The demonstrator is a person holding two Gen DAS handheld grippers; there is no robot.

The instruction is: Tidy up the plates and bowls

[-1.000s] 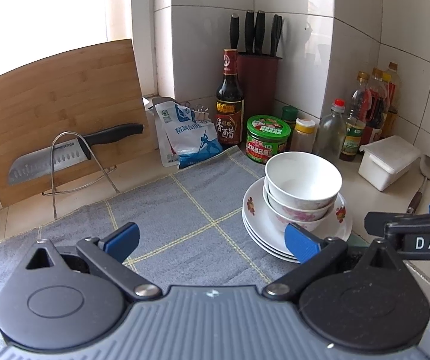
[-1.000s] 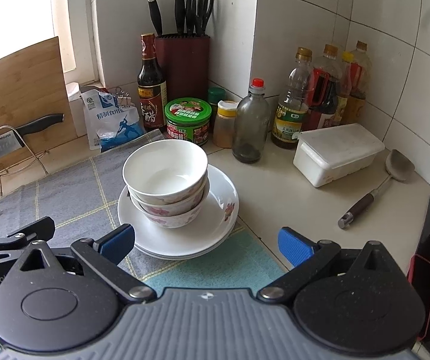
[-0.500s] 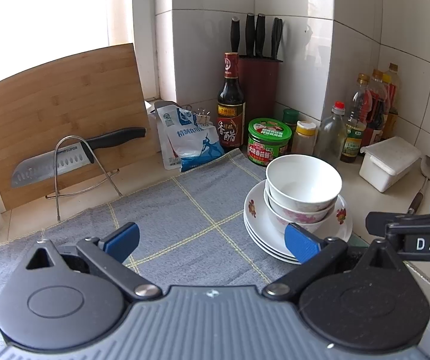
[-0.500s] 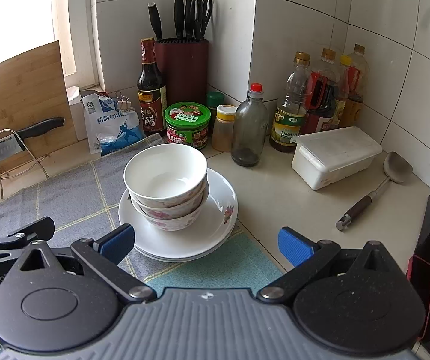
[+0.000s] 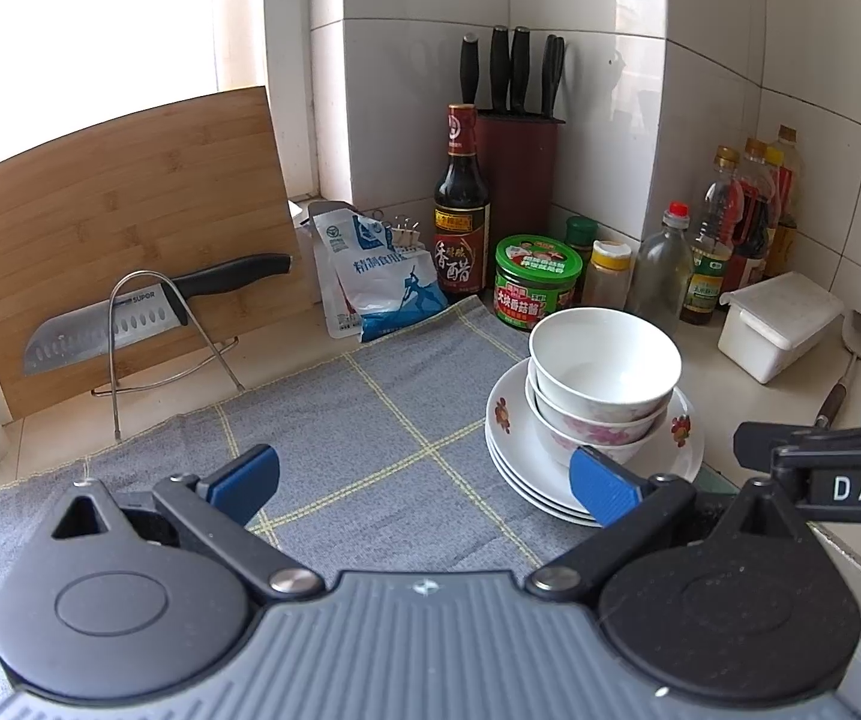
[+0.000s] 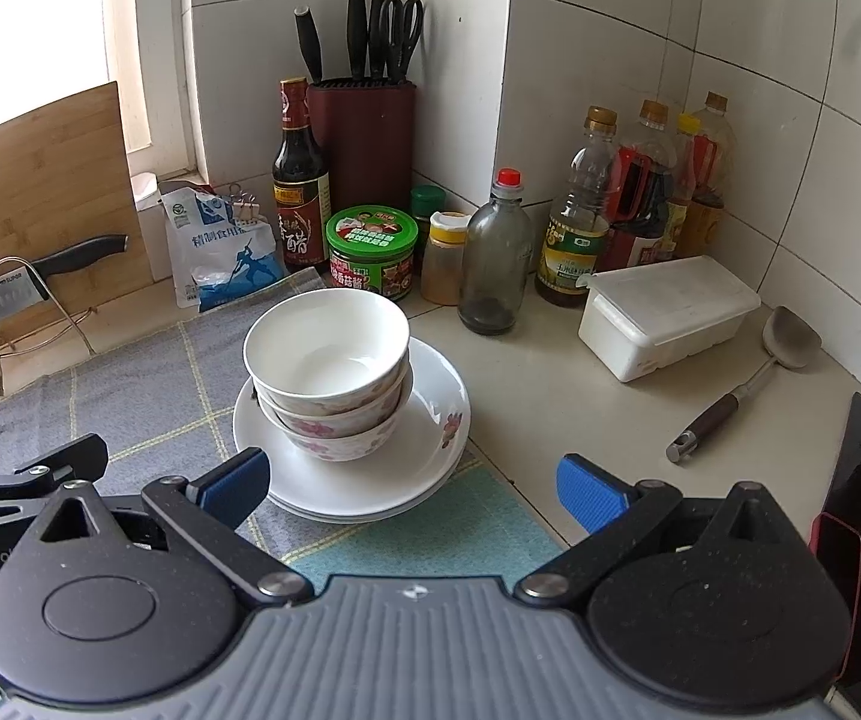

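Nested bowls (image 6: 327,354) sit on stacked plates (image 6: 430,420) on a grey cloth (image 5: 334,438) covering the surface. Left tongs (image 5: 424,480) and right tongs (image 6: 411,483) hover nearby, both spread and empty.

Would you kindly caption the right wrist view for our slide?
Open right gripper faces nested bowls on stacked plates, with the tiled corner's bottles behind.

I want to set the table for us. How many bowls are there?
3 bowls, all nested in one stack on the plates: a plain white one on top, a flowered one under it, another flowered one at the bottom. No others show.
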